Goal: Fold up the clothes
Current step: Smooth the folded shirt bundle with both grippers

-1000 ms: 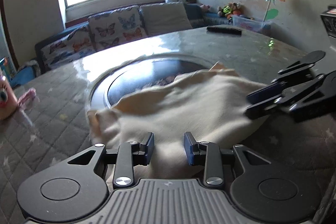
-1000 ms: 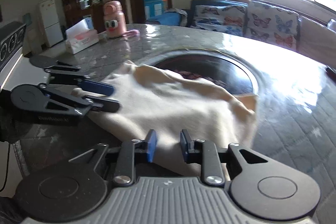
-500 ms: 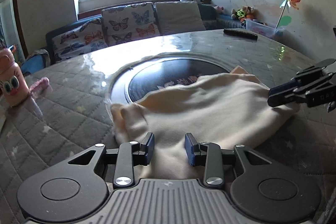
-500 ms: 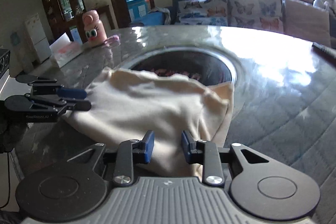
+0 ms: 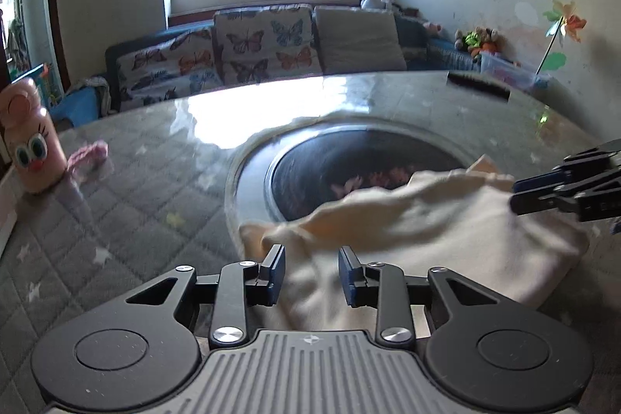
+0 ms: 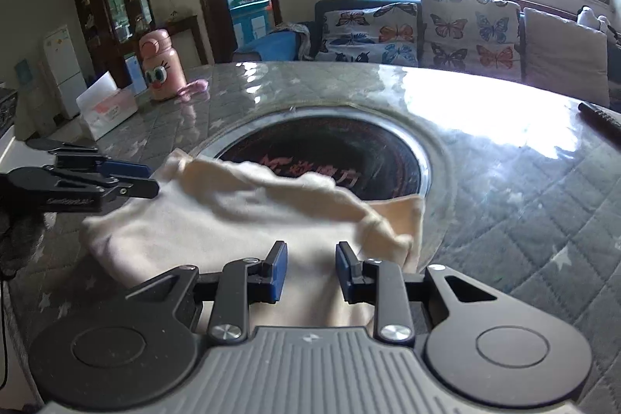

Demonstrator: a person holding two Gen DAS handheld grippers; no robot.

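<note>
Cloth: 1 cream garment (image 5: 446,231) lies bunched on the round tabletop (image 5: 155,189), its far edge overlapping the dark circular inset (image 5: 349,161) at the tabletop's centre. In the right wrist view the same garment (image 6: 217,220) covers the inset (image 6: 349,150) from about 6 o'clock to 8 o'clock, with a rolled hem at its right side.

Left hand-held gripper (image 5: 311,272): jaws parted, with a clear gap between the blue pads; garment fabric lies in and below that gap, but no pinch is visible. Whether the pads touch the cloth cannot be told.

Right hand-held gripper (image 6: 311,272): jaws likewise parted, cloth lying beneath the gap, no hold evident. From the left wrist view this unit (image 5: 543,193) sits at 3 o'clock, its tips at the garment's right edge. From the right wrist view the left unit (image 6: 128,179) sits at 9 o'clock, its tips at the garment's left corner.

Other items: 1 pink cartoon-face bottle (image 6: 161,70) stands upright near the tabletop's far left edge, beside a tissue box (image 6: 106,107). 1 dark remote (image 5: 478,90) lies at the far right. Butterfly-print cushions (image 5: 268,45) line the sofa under the window.
</note>
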